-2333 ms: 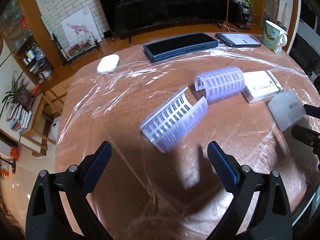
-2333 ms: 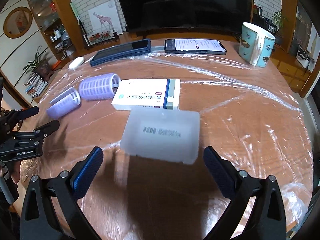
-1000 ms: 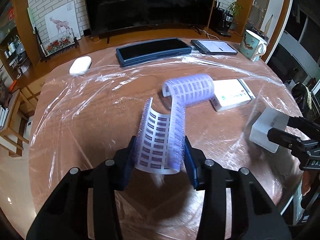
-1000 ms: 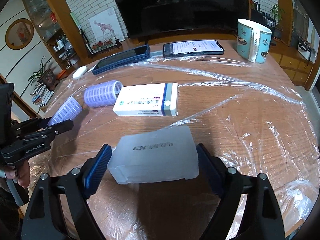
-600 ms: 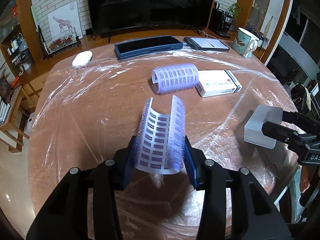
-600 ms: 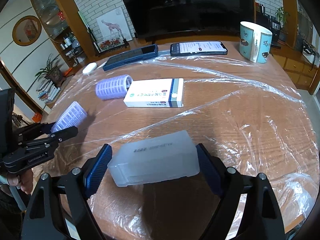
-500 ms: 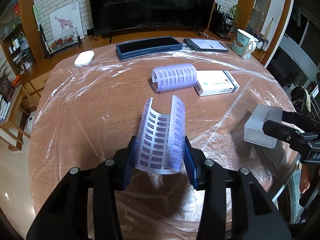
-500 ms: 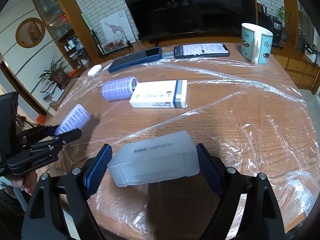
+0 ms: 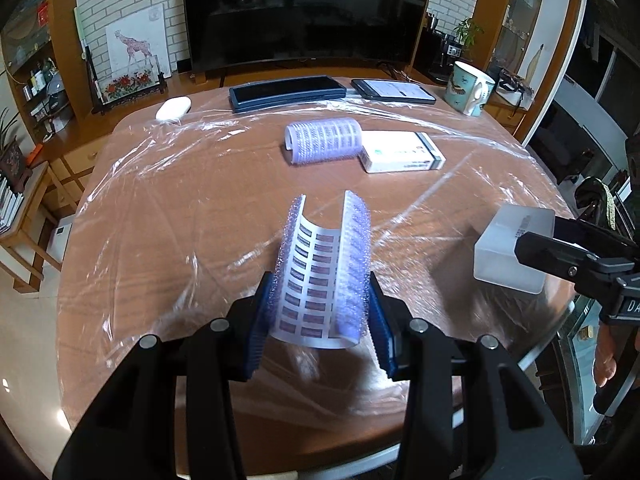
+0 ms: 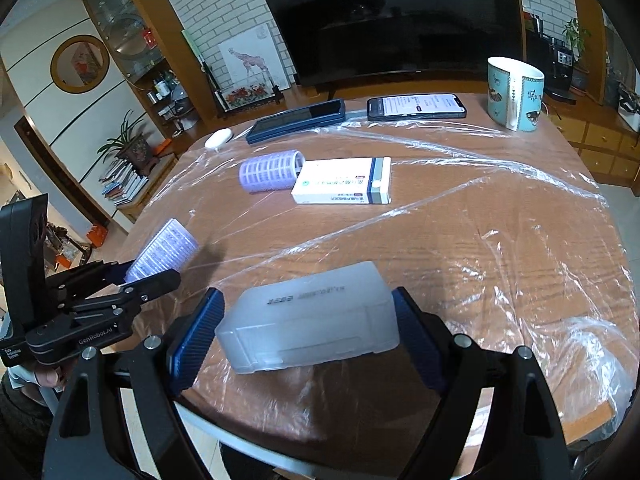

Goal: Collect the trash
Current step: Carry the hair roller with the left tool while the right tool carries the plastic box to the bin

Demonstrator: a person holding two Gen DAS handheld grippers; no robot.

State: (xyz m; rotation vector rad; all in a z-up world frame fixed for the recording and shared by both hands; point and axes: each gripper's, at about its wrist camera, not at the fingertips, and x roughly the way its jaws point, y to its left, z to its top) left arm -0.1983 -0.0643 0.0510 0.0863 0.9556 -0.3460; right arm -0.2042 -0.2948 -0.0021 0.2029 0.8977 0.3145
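Note:
My left gripper [image 9: 320, 316] is shut on a purple hair-roller half [image 9: 324, 272] and holds it above the near part of the table; it also shows in the right wrist view [image 10: 164, 254]. My right gripper [image 10: 308, 336] is shut on a frosted white plastic box [image 10: 316, 320], lifted near the table's front edge; the box also shows in the left wrist view [image 9: 514, 246]. A second purple roller [image 9: 324, 140] and a white medicine box [image 9: 402, 156] lie side by side farther back on the table.
The round wooden table [image 9: 160, 220] is covered with crinkled clear plastic film. At the back lie a white mouse [image 9: 173, 108], a dark blue case [image 9: 286, 92], a lit phone [image 9: 394, 90] and a teal mug [image 9: 468, 88]. A TV stands behind.
Both grippers closed on their objects and lifted them. Since then both have drawn back toward the near edge of the table, each still holding its object.

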